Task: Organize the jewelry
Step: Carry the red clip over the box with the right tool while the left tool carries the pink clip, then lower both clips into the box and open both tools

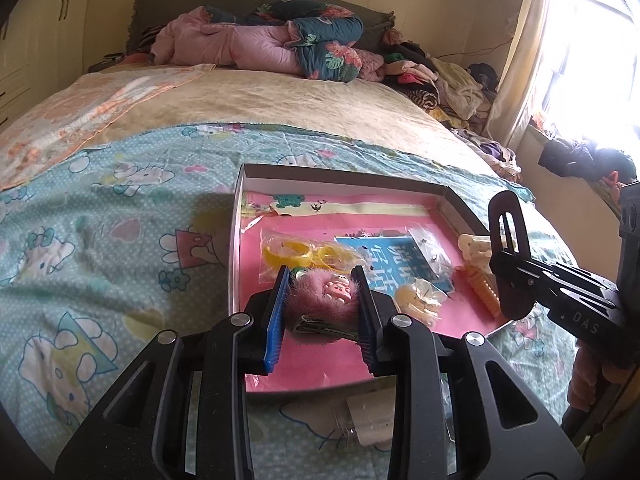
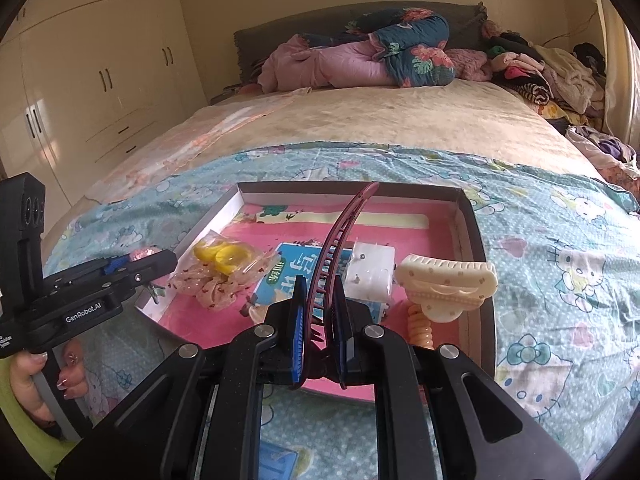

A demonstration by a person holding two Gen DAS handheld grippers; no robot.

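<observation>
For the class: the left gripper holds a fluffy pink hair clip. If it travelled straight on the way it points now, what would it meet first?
Probably the bag of yellow rings, lying in the shallow box just beyond the fluffy pink hair clip clamped in the left gripper. Depth is uncertain.

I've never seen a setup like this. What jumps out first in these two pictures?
Probably the two black tools in the foreground: the left tool pinches a fluffy pink hair clip with a little cartoon figure, and the right tool grips a long, curved dark-red hair clip. Both hover over a shallow pink-lined box of accessories on a cartoon-cat bedsheet, with a big cream claw clip at the box's right side.
</observation>
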